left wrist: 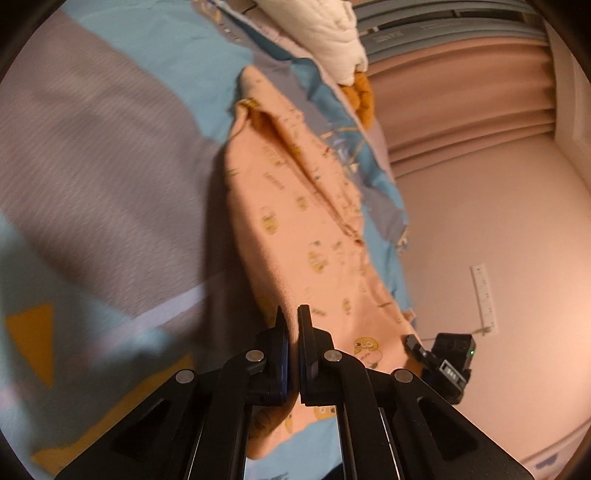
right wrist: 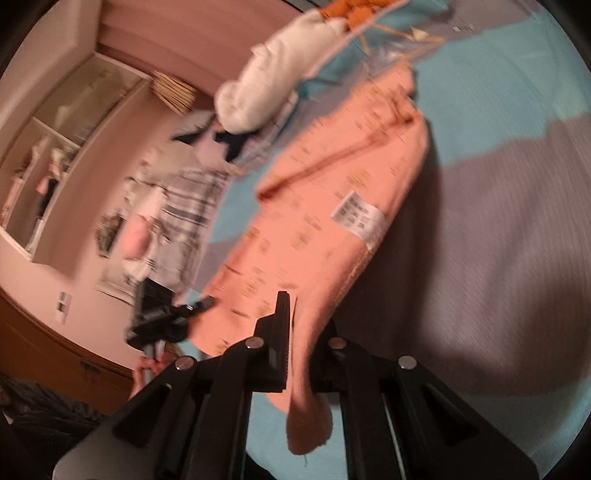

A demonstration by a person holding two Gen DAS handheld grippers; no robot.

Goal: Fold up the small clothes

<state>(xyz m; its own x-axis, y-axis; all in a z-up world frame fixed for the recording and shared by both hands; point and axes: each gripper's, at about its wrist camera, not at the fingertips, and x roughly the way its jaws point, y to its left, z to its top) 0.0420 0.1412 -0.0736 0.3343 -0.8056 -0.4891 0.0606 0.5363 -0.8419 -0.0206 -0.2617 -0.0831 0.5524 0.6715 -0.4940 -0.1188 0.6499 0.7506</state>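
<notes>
Left wrist view shows the left gripper [left wrist: 292, 354] with its fingers [left wrist: 282, 343] drawn almost together on a near corner of the peach garment [left wrist: 295, 206], cloth pinched between the pads and a flap hanging below them. From that grip the garment runs away up the frame, its long axis leading straight out from the fingers toward the far end of the bed [left wrist: 92, 147], where the far end lies on the blue and grey sheet. To the right, the right gripper [left wrist: 413, 341] meets the same near edge of the cloth, so both hands hold one end and the far end is the free one. A white bundle [left wrist: 332, 33] and something orange [left wrist: 364, 96] sit beyond the garment's far end at the bed's edge, close to where a forward fold would land. Right wrist view shows the right gripper with its fingers [right wrist: 282, 332] closed on the other near corner, a tongue of cloth drooping below, and a white care label [right wrist: 356, 214] facing up. Here too the garment stretches away from the fingers, slightly leftward, with the left gripper [right wrist: 201, 304] at its left edge. Blur hides finer detail. A shelf unit [right wrist: 74, 147] and striped fabric [right wrist: 184, 206] stand off the bed, clear of the path
</notes>
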